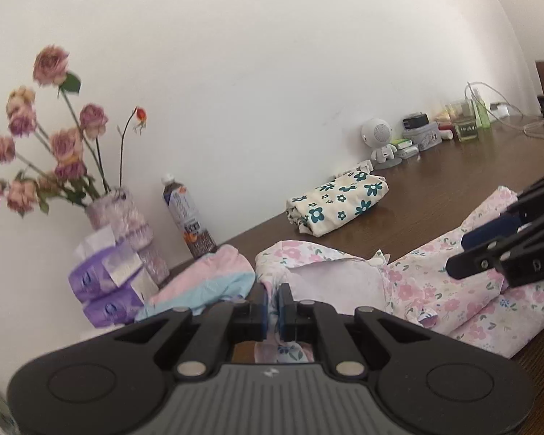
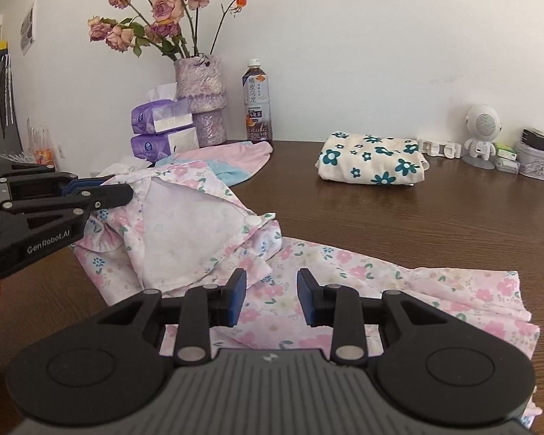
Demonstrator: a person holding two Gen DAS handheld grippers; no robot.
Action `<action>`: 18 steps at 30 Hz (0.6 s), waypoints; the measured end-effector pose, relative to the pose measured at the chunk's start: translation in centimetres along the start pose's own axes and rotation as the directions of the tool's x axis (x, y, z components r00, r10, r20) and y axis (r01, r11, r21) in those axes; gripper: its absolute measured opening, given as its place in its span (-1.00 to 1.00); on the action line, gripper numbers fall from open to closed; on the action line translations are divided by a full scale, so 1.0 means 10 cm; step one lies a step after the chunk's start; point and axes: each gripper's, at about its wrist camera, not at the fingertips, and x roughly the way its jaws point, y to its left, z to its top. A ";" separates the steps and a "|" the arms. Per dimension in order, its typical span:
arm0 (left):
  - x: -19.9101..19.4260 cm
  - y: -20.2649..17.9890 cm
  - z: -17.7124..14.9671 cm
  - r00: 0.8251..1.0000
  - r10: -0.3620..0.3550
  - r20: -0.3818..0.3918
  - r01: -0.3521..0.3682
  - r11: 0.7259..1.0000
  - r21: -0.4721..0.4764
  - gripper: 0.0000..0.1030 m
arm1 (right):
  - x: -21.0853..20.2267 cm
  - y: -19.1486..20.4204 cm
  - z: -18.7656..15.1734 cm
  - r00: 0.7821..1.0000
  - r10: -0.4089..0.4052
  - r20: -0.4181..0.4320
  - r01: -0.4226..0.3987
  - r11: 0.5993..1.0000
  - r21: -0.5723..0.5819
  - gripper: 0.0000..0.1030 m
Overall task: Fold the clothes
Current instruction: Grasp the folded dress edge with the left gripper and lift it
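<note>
Left gripper: pinching the pink floral garment
Right gripper: spread above it
Nearby: folded blue-flowered cloth (well apart), bottle, vase

Each hand-held gripper is built of matte black plastic. The left hand-held gripper is carried on a grey ribbed body with a small pale logo at its middle, flanked at 9 and 3 o'clock by round black discs. Silver round pivot pins are set into angular black linkage arms. Blue pads are fitted on the inner faces of the fingers. The right hand-held gripper is made alike, with blue pads too. White lettering, "GenRobot.AI", is printed on the side of the left unit as seen from the right wrist.
</note>
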 end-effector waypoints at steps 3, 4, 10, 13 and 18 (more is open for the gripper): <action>-0.02 -0.24 0.06 0.999 0.032 0.033 -0.037 0.987 0.159 -0.91 | -0.07 -0.10 -0.03 1.000 -0.011 0.014 0.011 1.000 0.022 -0.38; -0.02 -0.32 0.08 0.998 0.042 0.045 -0.050 0.976 0.211 -0.91 | -0.09 -0.13 -0.05 1.000 -0.014 0.015 0.014 1.000 0.027 -0.38; -0.06 -0.85 0.13 0.992 0.051 0.118 -0.104 0.862 0.495 -0.91 | -0.23 -0.28 -0.09 0.999 -0.020 0.045 0.017 0.998 0.062 -0.38; -0.08 -1.11 0.11 0.990 0.011 0.141 -0.092 0.805 0.586 -0.90 | -0.28 -0.37 -0.10 0.998 -0.029 0.054 0.025 0.996 0.084 -0.38; -0.12 -1.49 0.07 0.986 -0.077 0.150 -0.048 0.724 0.688 -0.90 | -0.38 -0.56 -0.15 0.996 -0.049 0.074 0.038 0.990 0.138 -0.39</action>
